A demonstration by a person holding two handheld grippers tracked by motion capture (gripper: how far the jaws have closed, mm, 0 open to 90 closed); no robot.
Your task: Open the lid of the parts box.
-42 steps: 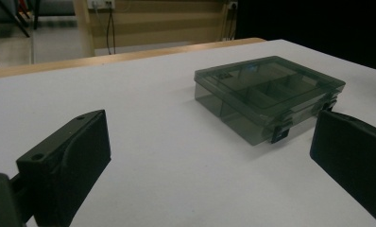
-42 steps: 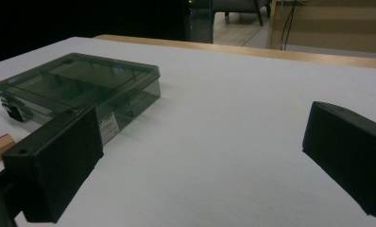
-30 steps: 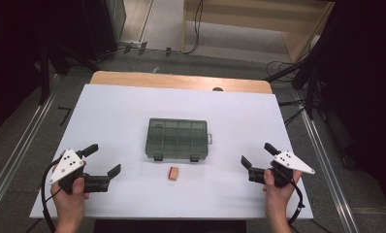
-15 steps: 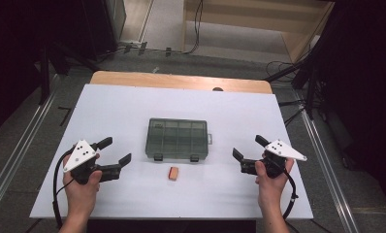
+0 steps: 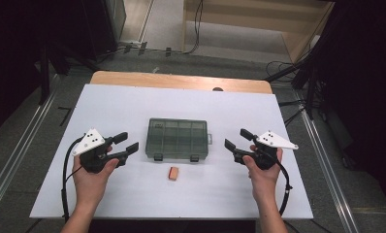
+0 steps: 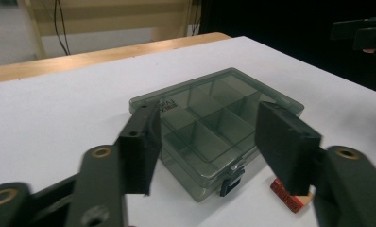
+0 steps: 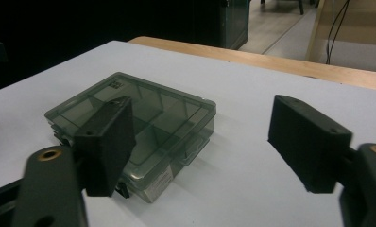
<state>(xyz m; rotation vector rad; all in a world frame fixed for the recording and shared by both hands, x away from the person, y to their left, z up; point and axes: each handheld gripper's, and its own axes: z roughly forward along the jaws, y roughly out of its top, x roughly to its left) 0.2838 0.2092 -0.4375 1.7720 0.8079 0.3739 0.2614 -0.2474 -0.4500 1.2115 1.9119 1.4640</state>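
Note:
A closed, smoky-clear compartment box [image 5: 177, 139] lies flat at the middle of the white table [image 5: 133, 104], its two latches facing the near edge. The same box [image 6: 214, 127] [image 7: 134, 125] lies ahead of both grippers' jaws. A small orange block [image 5: 173, 173] rests just in front of it, and the block's corner [image 6: 290, 196] peeks out behind a jaw in the left gripper view. My left gripper [image 5: 126, 142] hovers open left of the box, holding nothing. My right gripper [image 5: 238, 139] hovers open to its right, likewise with nothing in it.
A wooden strip [image 5: 181, 81] runs along the table's far edge. Metal rails [image 5: 16, 155] flank the table on the floor, and cables [image 5: 278, 68] lie on the floor behind it. Bare white tabletop surrounds the box on all sides.
Both hands have moved forward and inward, bringing each gripper closer to the box. The box and orange block have stayed put.

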